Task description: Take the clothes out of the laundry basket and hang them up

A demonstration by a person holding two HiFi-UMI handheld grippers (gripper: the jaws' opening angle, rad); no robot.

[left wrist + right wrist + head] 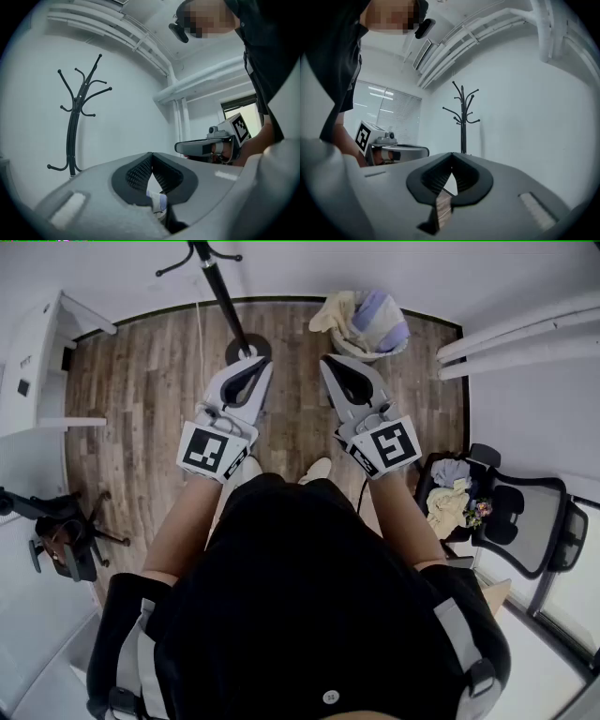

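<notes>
Wood floor [150, 381] stretches ahead to the basket [401, 343] of clothes [352, 315] by the wall [291, 268], rack [220, 292] to its left; left gripper [255, 364] and right gripper [330, 364] are both closed on nothing, so step closer and open one wide over the top garment.

Open wood floor [141, 399] lies ahead and to the left, while the coat rack [223, 298] stands just beyond the left gripper [257, 362], the laundry basket [375, 354] beyond the right gripper [327, 362], a white desk [37, 362] far left, and an office chair [520, 521] at right.
</notes>
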